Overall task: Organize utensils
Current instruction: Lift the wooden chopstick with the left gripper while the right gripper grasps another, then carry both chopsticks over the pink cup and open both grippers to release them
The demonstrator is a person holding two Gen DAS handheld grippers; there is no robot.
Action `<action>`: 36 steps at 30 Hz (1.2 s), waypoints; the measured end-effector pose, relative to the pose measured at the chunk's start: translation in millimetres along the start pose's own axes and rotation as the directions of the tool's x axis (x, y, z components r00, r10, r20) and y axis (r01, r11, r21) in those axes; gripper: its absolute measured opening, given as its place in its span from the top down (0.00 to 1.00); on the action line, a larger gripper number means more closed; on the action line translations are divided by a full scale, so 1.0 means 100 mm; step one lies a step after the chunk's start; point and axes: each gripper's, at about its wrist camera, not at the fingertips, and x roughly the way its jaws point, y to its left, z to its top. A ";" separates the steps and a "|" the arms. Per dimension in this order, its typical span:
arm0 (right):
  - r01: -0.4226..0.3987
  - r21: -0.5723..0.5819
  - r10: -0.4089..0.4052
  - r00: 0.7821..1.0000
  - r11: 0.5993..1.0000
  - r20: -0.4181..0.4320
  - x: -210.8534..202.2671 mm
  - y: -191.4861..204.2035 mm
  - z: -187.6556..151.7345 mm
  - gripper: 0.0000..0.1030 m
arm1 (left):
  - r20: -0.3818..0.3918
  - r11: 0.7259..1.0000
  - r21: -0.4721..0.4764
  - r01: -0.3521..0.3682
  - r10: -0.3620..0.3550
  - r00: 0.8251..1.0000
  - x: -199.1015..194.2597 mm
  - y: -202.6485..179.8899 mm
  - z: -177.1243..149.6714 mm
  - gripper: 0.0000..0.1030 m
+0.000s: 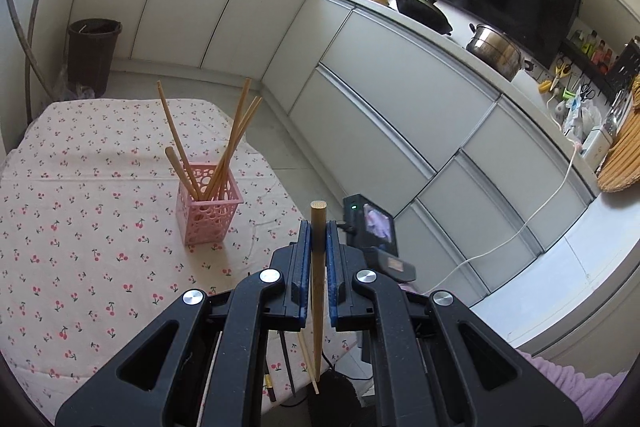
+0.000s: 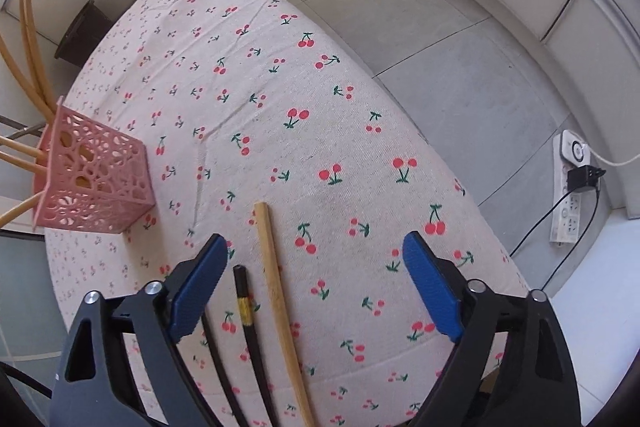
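Left gripper (image 1: 318,227) is clamping a wooden chopstick (image 1: 318,267); right gripper (image 2: 316,267) is hovering with jaws wide apart.

In the left wrist view, the clamped chopstick is standing near upright at lower centre, its round end rising above the blue pads (image 1: 304,255). The pink basket (image 1: 208,215) is sitting at centre left on the cherry-print cloth (image 1: 80,227), holding five chopsticks (image 1: 236,143). In the right wrist view, a wooden chopstick (image 2: 276,291) and two black chopsticks (image 2: 248,323) are lying on the cloth between the open jaws, at lower centre. The basket is appearing at the left edge.
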 end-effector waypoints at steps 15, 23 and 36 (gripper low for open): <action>0.123 -0.118 -0.116 0.991 0.985 0.069 0.16 0.35 -0.12 0.92 | 0.029 1.000 -0.005 0.023 -0.023 0.999 -0.15 0.00 0.02 0.94; 0.040 -0.116 -0.030 0.996 0.992 0.087 0.08 0.26 -0.10 0.93 | 0.039 1.000 -0.011 0.011 -0.010 0.999 -0.19 0.02 0.03 0.94; -0.154 -0.060 0.165 0.951 0.986 0.262 -0.81 -0.20 -0.11 0.93 | 0.096 0.999 -0.035 -0.031 0.034 0.995 -0.34 -0.01 0.08 0.94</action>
